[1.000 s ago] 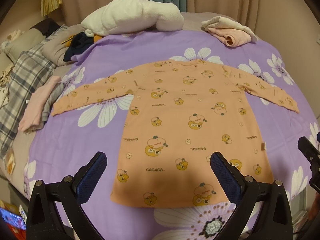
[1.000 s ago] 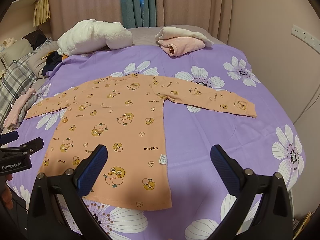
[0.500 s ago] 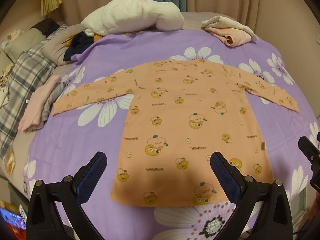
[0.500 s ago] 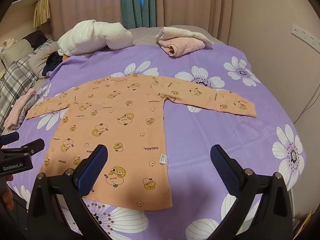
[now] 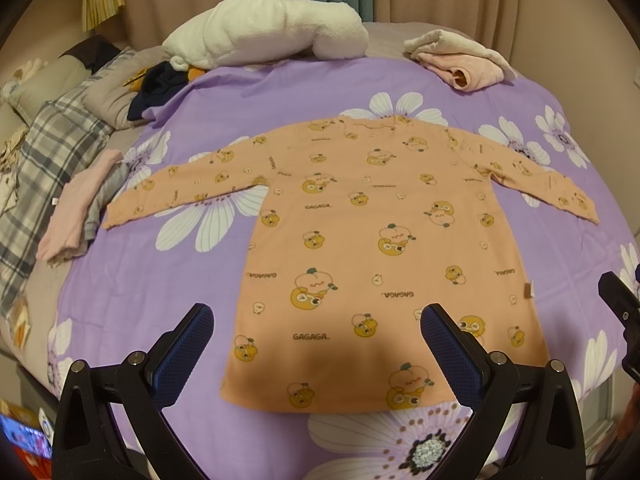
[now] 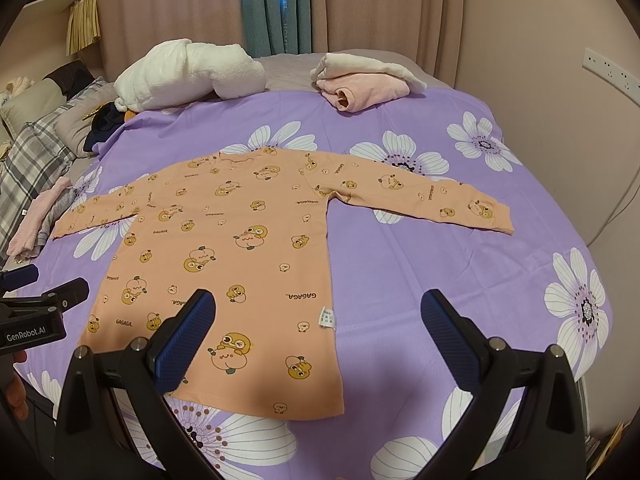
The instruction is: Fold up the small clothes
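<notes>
A bed draped in a purple sheet (image 6: pixel 400 280) with large white flowers is filling a room hung with pink and teal curtains (image 6: pixel 272 4). At the far left, a plaid blanket (image 5: pixel 44 168) is lying along the bed's edge, with a small pink garment (image 5: pixel 76 208) and a grey one resting beside it. A dark bundle of cloth (image 5: pixel 156 88) is sitting near the head of the bed, just under a rolled white fleece blanket (image 5: pixel 264 32). In the middle of the sheet, an orange long-sleeved shirt (image 5: pixel 380 240) printed with cartoon fruit is lying flat and unfolded, its collar pointing toward the curtains, its hem nearest the cameras and both sleeves stretching outward. Farther right, a folded pile of pink and cream clothes (image 5: pixel 460 60) is resting near the head of the bed, well apart from the shirt. The left gripper (image 5: pixel 316 356) is hovering above the shirt's hem with its blue-padded fingers spread wide, holding nothing. The right gripper (image 6: pixel 316 344) is hovering over the hem's right corner, its fingers likewise spread wide and gripping nothing. A white wall socket (image 6: pixel 608 74) is showing on the wall at the far right.
</notes>
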A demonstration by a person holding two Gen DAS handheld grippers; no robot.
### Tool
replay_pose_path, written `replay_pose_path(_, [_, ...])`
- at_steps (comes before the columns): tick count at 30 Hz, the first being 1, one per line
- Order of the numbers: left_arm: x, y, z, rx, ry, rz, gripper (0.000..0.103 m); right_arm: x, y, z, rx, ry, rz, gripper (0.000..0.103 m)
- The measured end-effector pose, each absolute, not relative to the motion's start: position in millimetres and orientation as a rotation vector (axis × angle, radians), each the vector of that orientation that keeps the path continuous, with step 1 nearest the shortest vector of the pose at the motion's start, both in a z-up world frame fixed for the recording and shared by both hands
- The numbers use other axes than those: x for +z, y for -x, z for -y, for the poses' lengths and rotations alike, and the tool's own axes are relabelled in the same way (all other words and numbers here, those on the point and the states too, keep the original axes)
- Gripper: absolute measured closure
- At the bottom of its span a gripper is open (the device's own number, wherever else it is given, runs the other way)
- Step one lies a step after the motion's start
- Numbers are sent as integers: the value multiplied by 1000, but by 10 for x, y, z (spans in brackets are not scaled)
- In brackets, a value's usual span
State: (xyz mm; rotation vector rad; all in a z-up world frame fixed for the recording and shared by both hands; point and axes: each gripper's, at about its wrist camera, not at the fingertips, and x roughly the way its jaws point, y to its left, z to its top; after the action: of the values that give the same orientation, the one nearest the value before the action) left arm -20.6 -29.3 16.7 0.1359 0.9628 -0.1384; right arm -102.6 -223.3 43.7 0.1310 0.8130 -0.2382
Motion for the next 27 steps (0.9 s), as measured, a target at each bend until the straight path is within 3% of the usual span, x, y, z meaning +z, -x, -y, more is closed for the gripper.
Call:
replay_pose_path(9, [105,210,257,-151,-113,-979,1,394,1010,2278,-219,-158,-823,0])
replay_pose_path(20, [-253,-78,172,-270,129,-1104,1,-252,951,3077,-35,-720,-834,0])
replay_pose_path(27, [-379,-196,172,-279,220,-1129,1,-487,967,3784,-264,-756,-781,0])
